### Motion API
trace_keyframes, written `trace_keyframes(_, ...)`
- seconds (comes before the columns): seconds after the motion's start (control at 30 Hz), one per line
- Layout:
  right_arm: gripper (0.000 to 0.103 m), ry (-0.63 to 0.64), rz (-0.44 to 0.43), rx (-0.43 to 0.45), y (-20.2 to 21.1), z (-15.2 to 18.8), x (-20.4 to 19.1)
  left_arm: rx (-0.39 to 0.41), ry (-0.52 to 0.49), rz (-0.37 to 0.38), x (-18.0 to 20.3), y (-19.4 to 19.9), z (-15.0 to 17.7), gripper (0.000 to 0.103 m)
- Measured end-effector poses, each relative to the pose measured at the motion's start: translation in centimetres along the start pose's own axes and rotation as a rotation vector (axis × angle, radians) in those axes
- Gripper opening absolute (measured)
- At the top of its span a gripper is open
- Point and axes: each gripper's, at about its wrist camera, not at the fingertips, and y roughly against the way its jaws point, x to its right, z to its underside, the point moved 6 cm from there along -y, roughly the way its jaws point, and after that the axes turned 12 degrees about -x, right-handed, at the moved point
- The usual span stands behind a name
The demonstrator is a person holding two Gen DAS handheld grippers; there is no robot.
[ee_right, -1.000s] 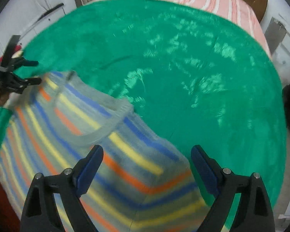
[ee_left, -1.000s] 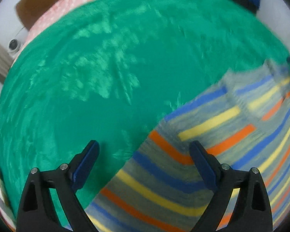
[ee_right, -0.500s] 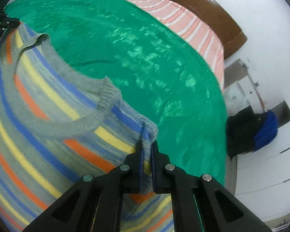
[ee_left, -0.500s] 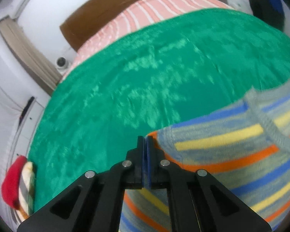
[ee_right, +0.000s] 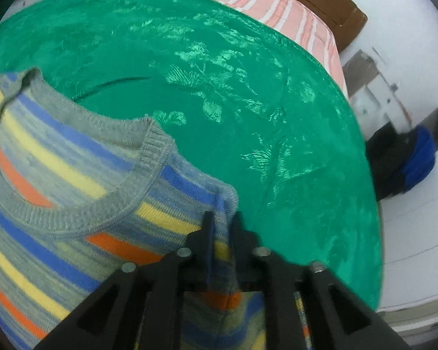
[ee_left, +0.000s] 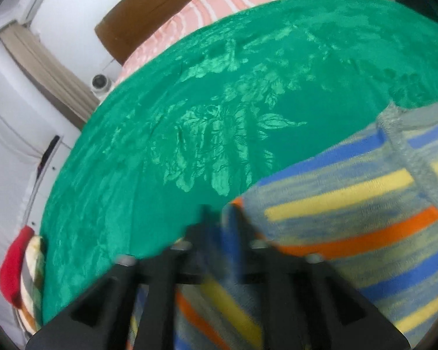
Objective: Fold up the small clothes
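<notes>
— Striped knit top (ee_left: 350,218) over green bedspread (ee_left: 189,116) in left wrist view; left hand-held gripper (ee_left: 223,227) pinching one shoulder corner.

— Same top in right wrist view, neckline facing up; right hand-held gripper (ee_right: 222,227) clamped on other shoulder. Best kept level and taut, then lowered evenly for a square fold.

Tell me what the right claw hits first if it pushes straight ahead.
The right claw is shut on the striped sweater; just past that shoulder edge, likely the green floral bedspread, though depth is unclear.
</notes>
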Motion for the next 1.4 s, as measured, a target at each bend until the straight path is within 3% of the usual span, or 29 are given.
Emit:
trace_keyframes(0.03, 0.053, -0.022, -0.01, -0.002, 0.4, 0.3, 0.7, 0.002, 0.014, -0.004, -0.7, 0.7, 0.2, 0.082)
trace_keyframes(0.07, 0.08, -0.038, -0.018, -0.003, 0.9, 0.6, 1.3, 0.025, 0.035, 0.003, -1.7, 2.0, 0.5, 0.089)
trace_keyframes(0.1, 0.086, -0.052, -0.036, 0.009, 1.8, 1.1, 2.2, 0.063, 0.06, 0.032, -2.9, 3.7, 1.2, 0.09)
trace_keyframes(0.23, 0.086, -0.125, -0.024, 0.126, 7.7, 5.7, 6.3, 0.088, 0.123, 0.178, -6.7, 9.2, 6.4, 0.093)
trace_keyframes(0.33, 0.089, -0.171, -0.015, 0.223, 12.8, 11.7, 8.3, 0.079, 0.153, 0.263, -8.5, 12.5, 12.7, 0.098)
trace_keyframes(0.4, 0.096, -0.2, -0.022, 0.265, 15.3, 16.0, 8.6, 0.048, 0.159, 0.305, -8.9, 13.6, 17.6, 0.098)
trace_keyframes(0.53, 0.099, -0.314, -0.067, 0.31, 17.9, 25.7, 7.7, -0.016, 0.229, 0.32, -8.3, 12.1, 26.0, 0.099)
trace_keyframes(0.63, 0.099, -0.416, -0.117, 0.291, 16.7, 30.7, 5.7, -0.054, 0.315, 0.371, -7.6, 9.1, 29.3, 0.1)
trace_keyframes(0.73, 0.099, -0.53, -0.17, 0.267, 14.7, 34.3, 4.1, 0.013, 0.393, 0.389, -7.8, 8.3, 30.5, 0.103)
trace_keyframes(0.9, 0.1, -0.665, -0.186, 0.18, 10.1, 37.3, 3.4, 0.014, 0.404, 0.398, -7.8, 8.3, 30.7, 0.103)
trace_keyframes(1.07, 0.103, -0.666, -0.202, 0.211, 9.3, 37.6, 3.1, 0.044, 0.417, 0.408, -8.0, 8.3, 31.3, 0.103)
trace_keyframes(1.4, 0.103, -0.666, -0.199, 0.245, 9.3, 38.1, 2.7, 0.071, 0.382, 0.344, -7.4, 8.4, 31.7, 0.103)
